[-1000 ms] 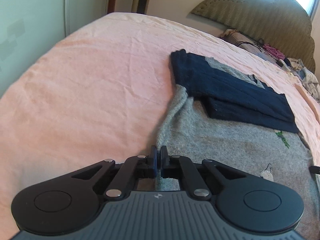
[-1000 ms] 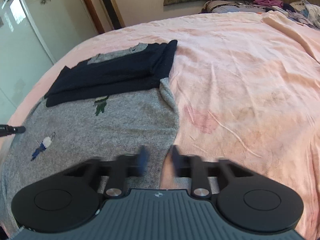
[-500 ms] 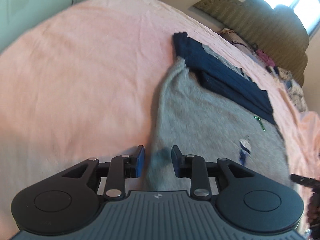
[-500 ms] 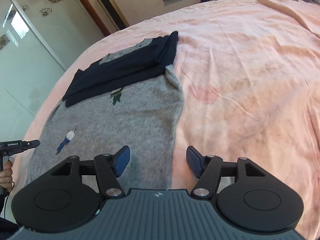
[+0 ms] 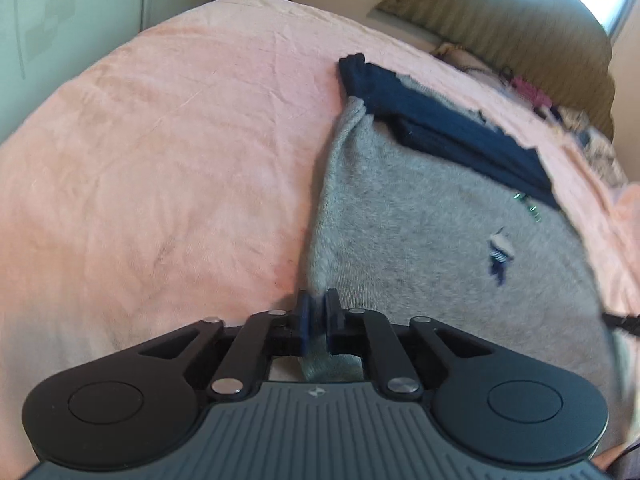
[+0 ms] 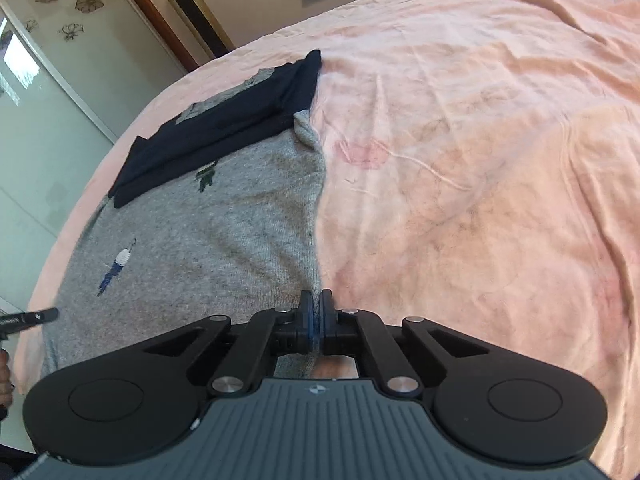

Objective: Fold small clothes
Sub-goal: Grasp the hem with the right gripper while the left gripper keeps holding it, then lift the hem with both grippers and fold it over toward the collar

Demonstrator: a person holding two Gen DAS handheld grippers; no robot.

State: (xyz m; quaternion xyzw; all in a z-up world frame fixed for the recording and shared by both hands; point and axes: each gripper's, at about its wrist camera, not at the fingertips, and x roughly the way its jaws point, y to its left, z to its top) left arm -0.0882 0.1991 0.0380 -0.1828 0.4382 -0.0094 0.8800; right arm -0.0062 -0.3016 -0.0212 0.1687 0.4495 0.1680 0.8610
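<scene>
The grey sweater [image 6: 208, 240] lies flat on the pink bedspread [image 6: 480, 180], its dark sleeves [image 6: 224, 120] folded across the far end. The left gripper [image 5: 319, 312] has just been closing and now pinches the sweater's near hem at one side edge. The right gripper [image 6: 316, 312] has clamped the hem at the opposite edge, cloth between its pads. A headboard [image 5: 520, 36] stands beyond.
</scene>
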